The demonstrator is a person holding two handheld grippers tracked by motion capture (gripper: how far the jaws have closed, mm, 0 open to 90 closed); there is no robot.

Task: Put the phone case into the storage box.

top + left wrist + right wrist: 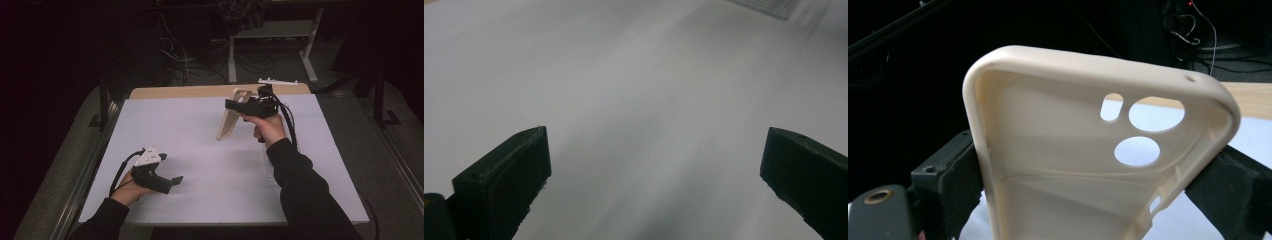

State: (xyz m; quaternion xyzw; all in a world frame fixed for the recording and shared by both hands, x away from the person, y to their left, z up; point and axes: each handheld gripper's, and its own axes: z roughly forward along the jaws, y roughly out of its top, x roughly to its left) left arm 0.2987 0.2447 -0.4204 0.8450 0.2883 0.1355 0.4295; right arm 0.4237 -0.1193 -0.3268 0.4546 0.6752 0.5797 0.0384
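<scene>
The right tool (239, 106) squeezes a cream-coloured soft plastic phone case (231, 118) between its jaws, one jaw on each long side. The case stands up tall and tilted, its bottom end touching the white counter (200, 150) (near the far edge). In the right gripper view, the phone case (1088, 150) shows its hollow inside and 3 camera holes near the top. The left tool (172, 182) is well apart from the case, low over the counter, jaws wide apart and holding nothing.
</scene>
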